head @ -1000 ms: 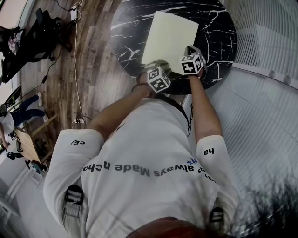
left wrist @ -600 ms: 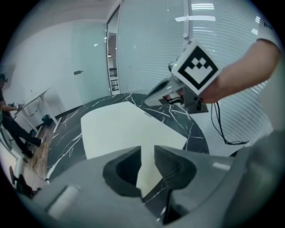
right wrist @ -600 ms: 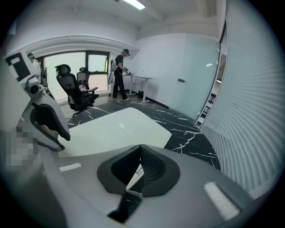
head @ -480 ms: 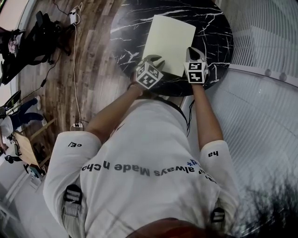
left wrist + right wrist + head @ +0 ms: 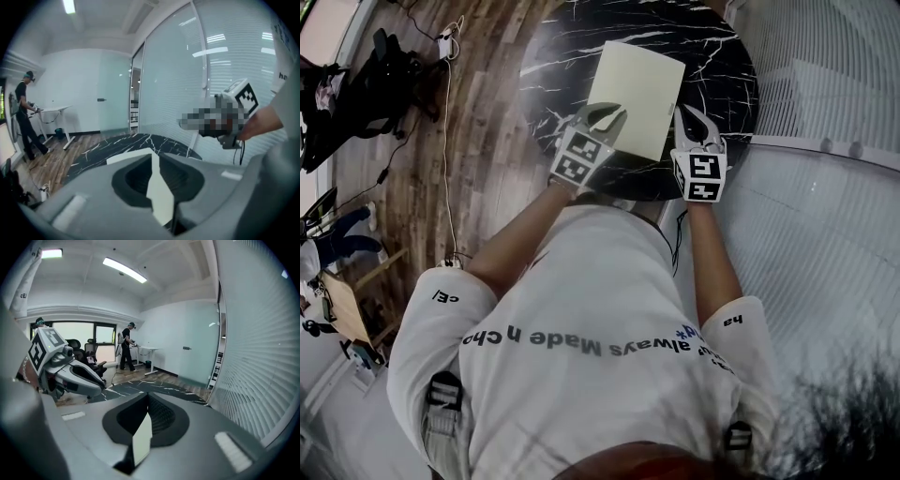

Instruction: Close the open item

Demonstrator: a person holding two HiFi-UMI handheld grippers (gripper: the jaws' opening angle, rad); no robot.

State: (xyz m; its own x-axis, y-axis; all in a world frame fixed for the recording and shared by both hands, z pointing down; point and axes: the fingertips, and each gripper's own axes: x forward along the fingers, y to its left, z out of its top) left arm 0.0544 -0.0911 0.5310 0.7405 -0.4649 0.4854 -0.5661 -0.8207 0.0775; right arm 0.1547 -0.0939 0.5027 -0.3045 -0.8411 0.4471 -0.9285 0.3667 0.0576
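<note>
A: How are the tools found, nearest first?

B: The left tool [image 5: 153, 155] is held above the near left corner of the cream folder [image 5: 637, 98]. Its jaws have just been closing. Only a narrow slit is left between them, and nothing is gripped. The right tool [image 5: 148, 396] is held just off the folder's near right edge, close to the counter's rim. A slim gap is seen between its jaws too, and nothing is held.

A: Where is the folder placed?

B: It is laid flat and shut on the round black marble counter [image 5: 553, 56], turned slightly askew. Its near edge is set close to the counter's near rim. Bare marble is left on the left side and the far side, with a narrower band on the right.

A: What room is left beyond the rim?

B: On the right, the counter is hemmed in closely by a glass wall with blinds [image 5: 825, 234]. On the left, wooden floor [image 5: 492, 141] is left open and is crossed lengthwise by a white cable [image 5: 448, 159]. Dark office chairs [image 5: 366, 89] are parked further out on that side. Farthest off, a white desk [image 5: 149, 350] is seen with a person [image 5: 126, 350] standing at it.
</note>
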